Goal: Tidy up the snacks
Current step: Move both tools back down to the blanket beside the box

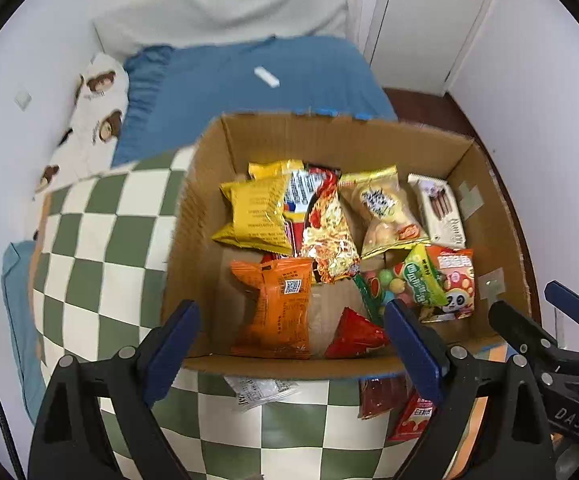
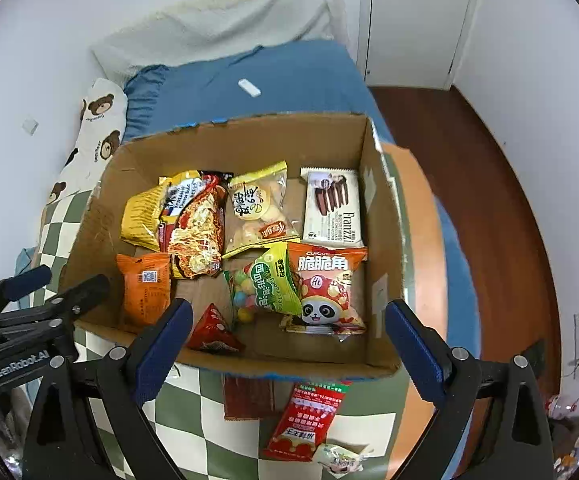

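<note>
An open cardboard box (image 1: 205,184) (image 2: 381,216) sits on a green-and-white checked blanket and holds several snack packs: a yellow bag (image 1: 255,212), a noodle pack (image 2: 197,232), a white wafer box (image 2: 331,206), an orange pack (image 1: 277,304), a panda pack (image 2: 325,292) and a red triangle pack (image 2: 211,330). Outside the box's near wall lie a red sachet (image 2: 307,420), a dark red pack (image 2: 247,398), a small wrapped candy (image 2: 339,458) and a clear packet (image 1: 257,390). My left gripper (image 1: 289,344) and right gripper (image 2: 287,340) hover open and empty over the near wall.
The checked blanket (image 1: 101,248) lies on a bed with a blue sheet (image 1: 249,80), a bear-print pillow (image 1: 97,120) and a small white object (image 1: 266,77). Dark wooden floor (image 2: 469,168) and a white door (image 2: 409,20) are to the right.
</note>
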The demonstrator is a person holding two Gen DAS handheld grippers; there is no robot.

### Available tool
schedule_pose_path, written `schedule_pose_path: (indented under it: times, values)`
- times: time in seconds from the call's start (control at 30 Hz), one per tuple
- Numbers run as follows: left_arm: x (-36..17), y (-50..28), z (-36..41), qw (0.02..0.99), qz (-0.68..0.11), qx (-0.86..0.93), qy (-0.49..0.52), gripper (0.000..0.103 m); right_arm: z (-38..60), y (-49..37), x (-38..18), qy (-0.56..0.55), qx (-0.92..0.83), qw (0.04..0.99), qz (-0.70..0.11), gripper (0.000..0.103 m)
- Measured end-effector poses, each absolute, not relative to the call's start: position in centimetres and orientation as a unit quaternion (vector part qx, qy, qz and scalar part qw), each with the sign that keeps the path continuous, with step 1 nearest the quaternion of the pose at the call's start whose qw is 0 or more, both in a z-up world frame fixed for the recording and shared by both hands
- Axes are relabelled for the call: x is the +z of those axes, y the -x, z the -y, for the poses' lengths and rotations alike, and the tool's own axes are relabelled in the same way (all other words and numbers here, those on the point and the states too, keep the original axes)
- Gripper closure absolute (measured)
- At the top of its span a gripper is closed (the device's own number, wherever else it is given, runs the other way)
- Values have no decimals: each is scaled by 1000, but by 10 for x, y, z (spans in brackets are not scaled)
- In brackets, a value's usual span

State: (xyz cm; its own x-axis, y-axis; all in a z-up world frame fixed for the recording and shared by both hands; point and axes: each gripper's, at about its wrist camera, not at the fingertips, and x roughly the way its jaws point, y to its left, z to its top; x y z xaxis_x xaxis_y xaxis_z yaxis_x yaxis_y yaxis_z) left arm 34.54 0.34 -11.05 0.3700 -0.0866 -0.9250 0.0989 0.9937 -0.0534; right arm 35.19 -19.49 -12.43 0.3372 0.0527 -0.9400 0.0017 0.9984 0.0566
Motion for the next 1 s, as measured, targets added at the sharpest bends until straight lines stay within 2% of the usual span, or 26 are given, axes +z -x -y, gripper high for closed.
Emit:
schedule_pose_path:
  times: [0.27, 0.4, 0.5, 0.53, 0.6, 0.63, 0.77, 0.87, 1.0]
  values:
    - [-74, -307, -10, 858, -511, -57, -3, 9, 197, -314, -90, -43, 41, 839, -542, 4]
    - [-79, -284, -13, 858, -510, -59, -8, 9, 209, -293, -97, -77, 59, 828, -552, 4]
    - [-103, -269, -16, 847, -528, -52, -22, 9, 223, -279, -121, -95, 44, 815, -571, 5]
    - [-114, -264, -17, 842, -537, -49, -27, 9, 228, -274, -133, -105, 44, 808, -579, 8]
    - [-145, -258, -24, 821, -569, -37, -35, 9, 237, -267, -154, -131, 51, 793, -593, 31]
    - [-154, -256, -28, 813, -580, -34, -32, 9, 239, -263, -166, -139, 50, 784, -603, 39]
    - [-207, -259, -46, 775, -632, -14, -9, 9, 235, -253, -205, -158, 55, 767, -620, 39]
    - [-234, -267, -50, 757, -654, -9, 13, 9, 217, -259, -231, -159, 56, 762, -625, 35]
    - [-263, -287, -50, 737, -675, -3, 46, 9, 190, -272, -261, -142, 53, 757, -636, 34]
